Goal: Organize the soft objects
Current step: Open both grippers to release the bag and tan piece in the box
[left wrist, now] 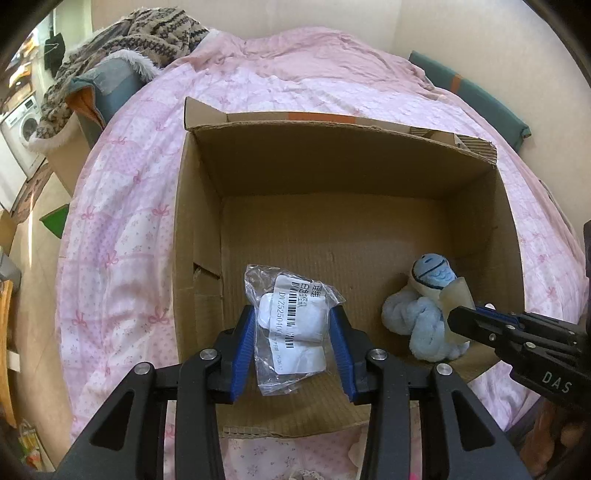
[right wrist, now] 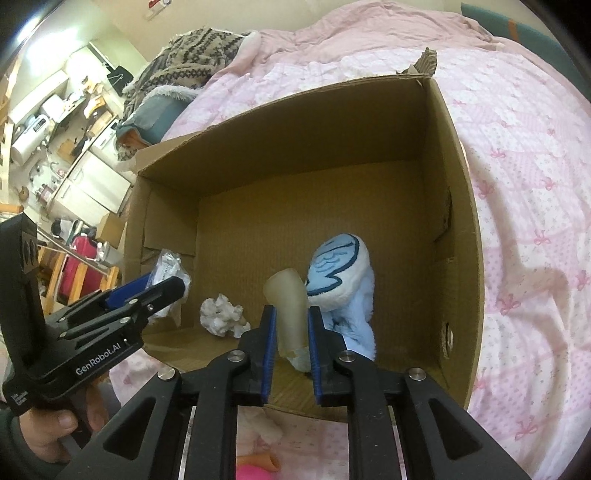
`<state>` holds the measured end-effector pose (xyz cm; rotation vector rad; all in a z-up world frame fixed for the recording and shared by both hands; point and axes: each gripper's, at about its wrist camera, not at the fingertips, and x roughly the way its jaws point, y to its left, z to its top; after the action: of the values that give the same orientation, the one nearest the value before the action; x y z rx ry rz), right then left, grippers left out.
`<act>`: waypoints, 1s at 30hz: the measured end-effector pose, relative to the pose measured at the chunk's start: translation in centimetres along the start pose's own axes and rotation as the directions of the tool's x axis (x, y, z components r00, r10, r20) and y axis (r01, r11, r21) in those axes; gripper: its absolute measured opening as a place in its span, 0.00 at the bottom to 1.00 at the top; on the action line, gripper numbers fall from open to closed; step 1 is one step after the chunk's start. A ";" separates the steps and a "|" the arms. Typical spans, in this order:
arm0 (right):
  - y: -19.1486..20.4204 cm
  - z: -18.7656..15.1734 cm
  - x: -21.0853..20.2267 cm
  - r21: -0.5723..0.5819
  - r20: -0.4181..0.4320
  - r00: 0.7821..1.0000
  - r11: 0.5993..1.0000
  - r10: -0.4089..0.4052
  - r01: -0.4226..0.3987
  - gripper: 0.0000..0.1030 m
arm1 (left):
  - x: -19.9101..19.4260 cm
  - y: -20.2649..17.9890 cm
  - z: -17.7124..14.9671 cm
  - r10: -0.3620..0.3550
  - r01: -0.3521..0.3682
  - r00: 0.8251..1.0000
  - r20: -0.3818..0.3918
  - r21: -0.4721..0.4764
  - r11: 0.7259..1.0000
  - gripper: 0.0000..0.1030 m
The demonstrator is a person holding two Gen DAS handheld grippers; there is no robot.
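While both tools reach over the near wall of an open cardboard box [left wrist: 199,229] set on a bed with a pink bow-print quilt [left wrist: 122,229], the left gripper [left wrist: 291,328] pinches a clear plastic packet [left wrist: 291,317] holding something white and folded, its barcode label facing up. At the box's right, the right gripper [right wrist: 290,332] is closed on a pale, translucent tab [right wrist: 290,306] rising beside a light-blue plush toy [right wrist: 340,273] that sits on the box floor; whether the tab is attached to the toy cannot be told. A crumpled white wad [right wrist: 221,315] lies near the front wall.

Both items look light and yielding. The packet's film is likely slippery, so a hold across its padded middle seems safest; the plush should squash freely and take a grip anywhere on its body.

Beyond the far edge of the quilt lies a patterned knit garment [left wrist: 147,33]. To the left, past the bed, a washing machine [left wrist: 24,125] stands in a cluttered room.
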<state>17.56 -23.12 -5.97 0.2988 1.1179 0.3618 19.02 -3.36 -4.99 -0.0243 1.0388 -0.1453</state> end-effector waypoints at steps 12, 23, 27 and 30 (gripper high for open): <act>-0.6 0.4 -1.5 0.047 0.057 0.996 0.996 0.073 -0.076 0.39 | -1.3 -0.3 0.4 -0.002 0.001 0.999 0.043 0.006 1.000 0.66; -1.6 0.5 -2.3 0.097 0.087 0.995 0.993 0.054 -0.062 0.73 | -1.3 0.1 0.5 0.024 -0.024 0.999 0.028 -0.001 1.000 0.71; -1.6 0.5 -2.8 0.104 0.097 0.994 0.992 0.055 -0.065 0.73 | -2.1 0.6 0.4 0.027 -0.026 0.999 0.035 -0.021 0.999 0.71; -1.6 0.2 -3.1 0.108 0.095 0.994 0.992 0.050 -0.061 0.73 | -2.8 0.9 0.2 0.035 -0.034 0.999 0.039 -0.027 0.999 0.71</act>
<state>16.79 -25.86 -4.01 0.4409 1.0423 0.3328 17.86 -2.15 -2.60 -0.0328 1.0014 -0.0999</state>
